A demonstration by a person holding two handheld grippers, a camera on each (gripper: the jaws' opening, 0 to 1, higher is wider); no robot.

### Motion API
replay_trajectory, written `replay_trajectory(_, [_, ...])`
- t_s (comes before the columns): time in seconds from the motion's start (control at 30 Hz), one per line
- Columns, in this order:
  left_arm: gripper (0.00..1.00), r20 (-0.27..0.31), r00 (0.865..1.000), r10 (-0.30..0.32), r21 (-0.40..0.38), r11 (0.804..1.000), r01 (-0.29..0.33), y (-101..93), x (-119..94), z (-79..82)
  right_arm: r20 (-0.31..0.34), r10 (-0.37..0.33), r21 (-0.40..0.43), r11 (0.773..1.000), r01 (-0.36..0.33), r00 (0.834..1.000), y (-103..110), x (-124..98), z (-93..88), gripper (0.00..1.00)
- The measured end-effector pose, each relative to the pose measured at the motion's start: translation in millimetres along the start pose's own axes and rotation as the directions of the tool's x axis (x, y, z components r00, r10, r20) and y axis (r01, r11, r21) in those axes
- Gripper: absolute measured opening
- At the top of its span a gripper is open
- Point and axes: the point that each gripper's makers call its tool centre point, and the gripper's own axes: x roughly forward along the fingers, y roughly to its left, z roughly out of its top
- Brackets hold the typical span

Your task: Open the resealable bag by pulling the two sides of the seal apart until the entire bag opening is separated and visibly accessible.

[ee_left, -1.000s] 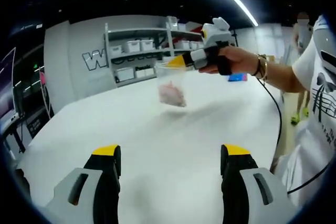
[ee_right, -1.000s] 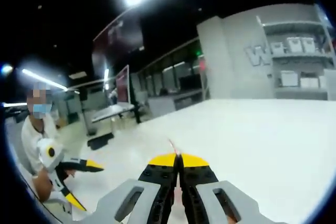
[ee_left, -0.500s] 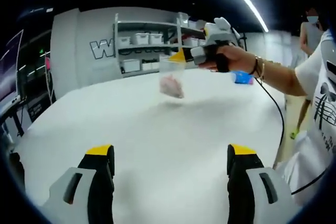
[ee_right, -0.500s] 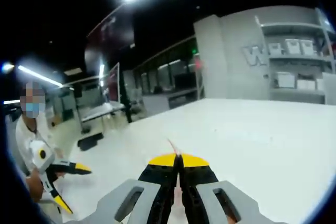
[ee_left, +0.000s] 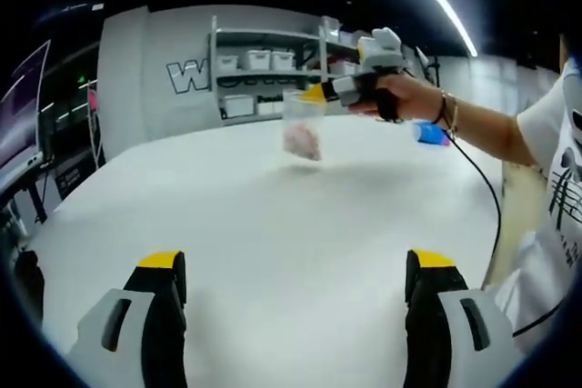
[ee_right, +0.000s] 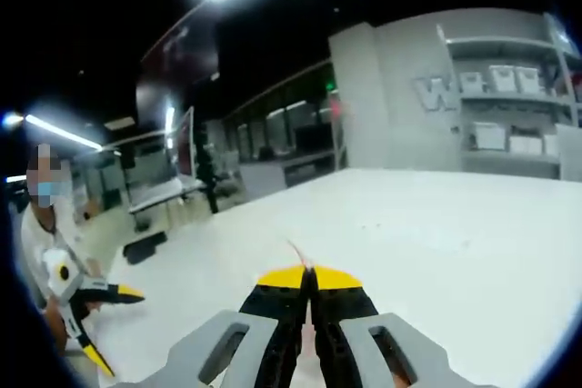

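Note:
A small clear resealable bag (ee_left: 301, 132) with pinkish contents hangs above the white table (ee_left: 273, 224) in the left gripper view. My right gripper (ee_left: 315, 94), held by a hand, is shut on the bag's top edge. In the right gripper view its yellow-tipped jaws (ee_right: 309, 275) are pressed together, and a thin sliver of the bag (ee_right: 295, 252) pokes up between them. My left gripper (ee_left: 296, 263) is open with nothing between its jaws, well short of the bag. From the right gripper view, the left gripper (ee_right: 109, 324) shows open at the lower left, in a person's hand.
Shelves with white bins (ee_left: 264, 65) line the far grey wall. A blue object (ee_left: 429, 134) lies on the table behind the holding arm. A black cable (ee_left: 492, 215) hangs from that arm near the table's right edge. Desks and screens (ee_right: 173, 179) stand beyond the table.
The left gripper's jaws have spread a little wider. The bag and right gripper sit slightly higher and farther off in the left gripper view. The left gripper has drifted toward the right gripper view's lower-left edge.

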Motion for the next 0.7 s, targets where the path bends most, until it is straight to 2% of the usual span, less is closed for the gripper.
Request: replay_trajectory(0.7, [1.0,0.001,1.0,0.013,0.001,1.0,-0.013,3.5,-1,1.7,-0.02,-0.041,-0.014,0.999,0.041,0.999,-22,22,4.8,0.0])
